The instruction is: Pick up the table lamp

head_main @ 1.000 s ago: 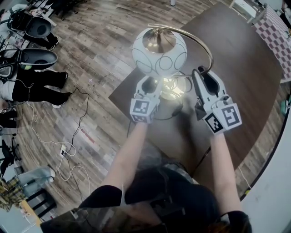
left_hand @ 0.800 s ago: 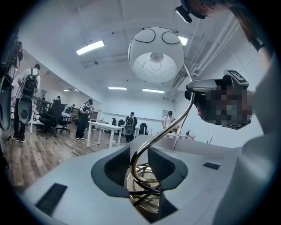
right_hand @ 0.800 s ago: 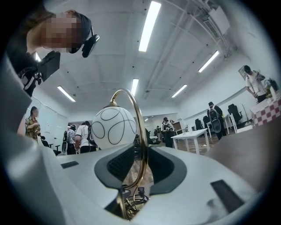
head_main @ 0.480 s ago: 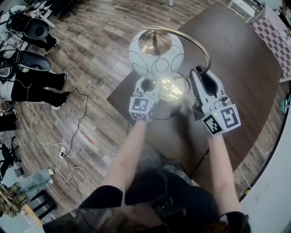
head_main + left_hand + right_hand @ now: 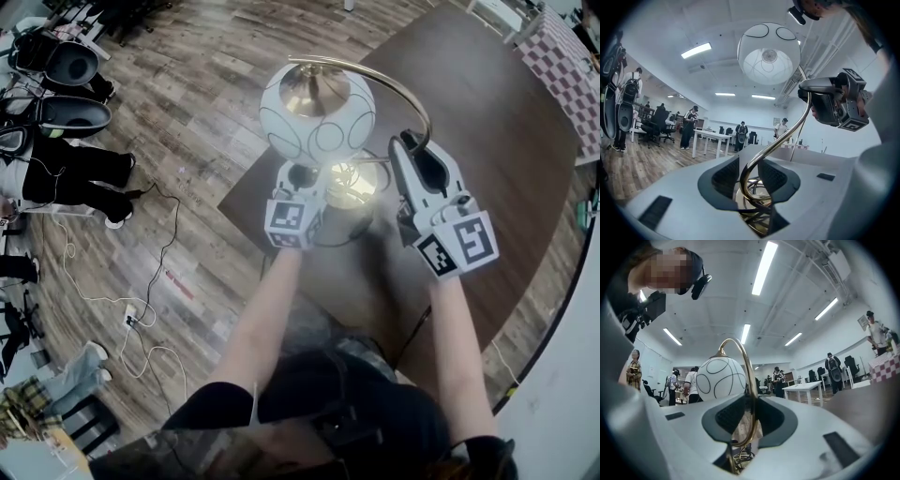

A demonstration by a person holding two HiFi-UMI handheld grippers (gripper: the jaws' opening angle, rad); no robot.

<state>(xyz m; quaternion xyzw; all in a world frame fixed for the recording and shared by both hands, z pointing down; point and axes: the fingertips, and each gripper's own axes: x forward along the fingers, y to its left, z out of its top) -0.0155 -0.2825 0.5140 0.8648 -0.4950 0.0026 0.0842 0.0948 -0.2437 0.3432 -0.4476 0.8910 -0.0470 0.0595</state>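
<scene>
The left hand-held gripper (image 5: 302, 174) is pointing level and clenching the curved brass stem (image 5: 779, 142) of the table lamp (image 5: 317, 105) low down, just above the shiny base (image 5: 352, 184) — its two dark pads are pressing on the stem from either side. The right hand-held gripper (image 5: 412, 148) is also pointing level and is meeting the same stem from the other side, higher up. Its jaws have just been closing and the stem is standing between them, but a sliver of gap is showing beside one pad, so it is released, not grasping.

The stem is sweeping up from the base in a wide arc and curling back over, and the white globe shade (image 5: 723, 377), marked with dark rings, is hanging from its end, above the left hand-held gripper. The base is sitting on the dark brown counter (image 5: 497, 131), near its corner, and both of the person's forearms are stretching out over that counter toward the lamp.

Beyond the counter the wooden floor (image 5: 197, 84) is spreading away, with a white cable (image 5: 141, 314) trailing across it on the left — and a checked cloth (image 5: 562, 56) is showing at the far right edge. Further off, people are standing among white desks and dark chairs under long ceiling lights.
</scene>
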